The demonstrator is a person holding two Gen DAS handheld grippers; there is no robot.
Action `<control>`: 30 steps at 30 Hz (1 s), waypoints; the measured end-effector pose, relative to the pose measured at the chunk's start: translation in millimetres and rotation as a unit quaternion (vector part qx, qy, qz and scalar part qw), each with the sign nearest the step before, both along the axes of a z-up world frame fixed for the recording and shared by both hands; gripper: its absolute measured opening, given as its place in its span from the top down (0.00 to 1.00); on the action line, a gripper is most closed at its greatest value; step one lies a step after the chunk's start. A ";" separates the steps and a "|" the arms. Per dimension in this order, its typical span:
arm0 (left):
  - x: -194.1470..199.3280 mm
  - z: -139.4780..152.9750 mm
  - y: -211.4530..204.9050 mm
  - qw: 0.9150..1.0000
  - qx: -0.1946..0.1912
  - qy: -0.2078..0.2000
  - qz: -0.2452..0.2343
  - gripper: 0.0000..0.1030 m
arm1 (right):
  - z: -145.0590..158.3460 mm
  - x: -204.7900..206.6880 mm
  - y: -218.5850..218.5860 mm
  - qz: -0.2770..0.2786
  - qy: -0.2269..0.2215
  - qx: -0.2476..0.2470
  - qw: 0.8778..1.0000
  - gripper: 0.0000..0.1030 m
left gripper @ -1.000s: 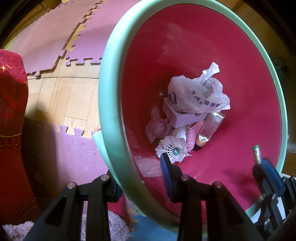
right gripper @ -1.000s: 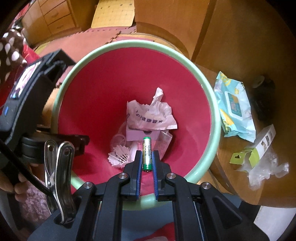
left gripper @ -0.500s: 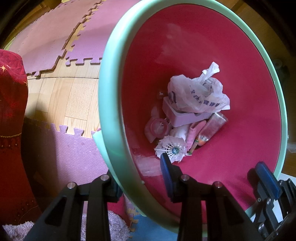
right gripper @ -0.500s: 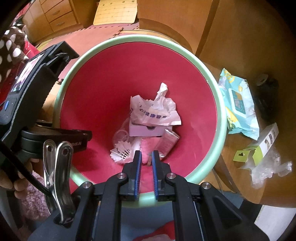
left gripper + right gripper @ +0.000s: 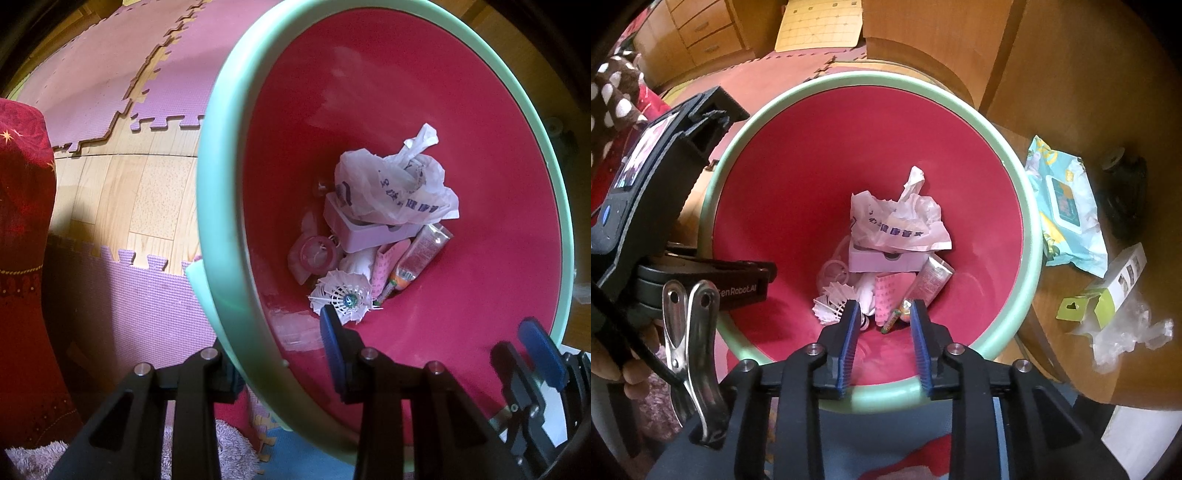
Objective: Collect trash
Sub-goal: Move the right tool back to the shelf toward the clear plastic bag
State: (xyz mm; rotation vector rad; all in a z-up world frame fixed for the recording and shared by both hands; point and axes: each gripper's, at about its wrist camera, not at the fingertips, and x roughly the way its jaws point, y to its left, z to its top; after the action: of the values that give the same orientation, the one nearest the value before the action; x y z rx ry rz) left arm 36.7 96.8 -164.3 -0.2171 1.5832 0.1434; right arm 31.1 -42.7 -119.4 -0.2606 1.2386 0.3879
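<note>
A trash bin [image 5: 218,229] with a mint green rim and red inside stands tilted toward me. My left gripper [image 5: 273,354] is shut on its near rim, one finger outside and one blue pad inside. At the bottom lie a crumpled plastic bag [image 5: 391,188], a white box, a shuttlecock [image 5: 343,295], a tube and a green battery [image 5: 890,320]. My right gripper [image 5: 883,308] hangs over the bin's mouth [image 5: 1030,236], jaws opening, with nothing between them. Its blue pads [image 5: 539,354] show at the lower right in the left wrist view.
To the right of the bin a wooden table [image 5: 1089,110] holds a wet-wipes pack [image 5: 1067,206], a white and green box [image 5: 1115,288], crumpled clear plastic [image 5: 1126,332] and a dark object [image 5: 1123,192]. Purple foam mats [image 5: 110,74] cover the floor. Red fabric [image 5: 22,258] stands at left.
The green battery left the right gripper's jaws and now lies among the trash in the bin. Those jaws have spread apart. The left gripper and bin have not moved.
</note>
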 end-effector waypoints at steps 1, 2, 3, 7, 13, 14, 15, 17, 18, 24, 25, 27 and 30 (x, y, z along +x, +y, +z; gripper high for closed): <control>0.2 0.0 -0.8 1.000 0.001 0.000 0.000 0.64 | 1.6 0.3 -1.2 -0.003 -0.003 0.002 1.000 0.72; 0.5 -0.1 -1.1 1.000 0.001 0.000 0.000 0.64 | 3.6 0.4 -2.1 -0.005 -0.006 0.003 1.000 0.72; 0.6 0.0 -1.4 1.000 0.001 0.000 0.000 0.64 | 6.1 0.7 -3.2 -0.007 -0.010 0.006 1.000 0.72; 0.7 0.0 -1.5 1.000 0.001 0.000 0.000 0.64 | 21.5 2.4 -10.3 -0.024 -0.036 0.021 0.999 0.72; 0.5 0.1 -1.3 1.000 0.001 0.000 0.000 0.64 | 49.5 1.4 -21.0 -0.040 -0.097 0.009 0.994 0.72; 0.5 0.1 -1.1 1.000 0.001 0.000 0.000 0.64 | 52.9 1.3 -23.6 -0.044 -0.104 0.009 0.994 0.72; 0.6 0.1 -1.3 1.000 0.000 0.000 0.000 0.64 | 56.0 0.9 -26.9 -0.049 -0.111 0.009 0.993 0.72; 0.4 0.1 -1.2 1.000 0.000 0.000 0.000 0.64 | 62.1 -0.7 -37.9 -0.063 -0.126 0.006 0.990 0.72; 0.4 0.3 -1.1 1.000 0.000 0.000 0.000 0.64 | 63.6 -1.1 -42.6 -0.068 -0.129 0.005 0.989 0.72; 0.5 0.6 -0.9 1.000 0.001 0.000 0.001 0.64 | 70.9 -4.1 -87.7 -0.111 -0.140 -0.014 0.984 0.71; 0.5 0.6 -1.1 1.000 0.001 0.001 0.001 0.64 | 70.3 -2.6 -99.9 -0.127 -0.133 -0.019 0.983 0.69; 0.0 0.7 -1.4 1.000 0.003 0.001 0.002 0.64 | 68.1 -0.7 -119.3 -0.161 -0.120 -0.020 0.979 0.67; -0.2 0.6 -1.1 1.000 0.005 0.001 0.003 0.64 | 59.4 4.4 -162.3 -0.245 -0.095 -0.005 0.965 0.67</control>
State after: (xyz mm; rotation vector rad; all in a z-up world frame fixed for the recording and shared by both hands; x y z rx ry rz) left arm 36.5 95.7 -163.7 -0.2139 1.5842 0.1552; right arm 35.5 -204.9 -60.0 0.0058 1.0712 -0.0719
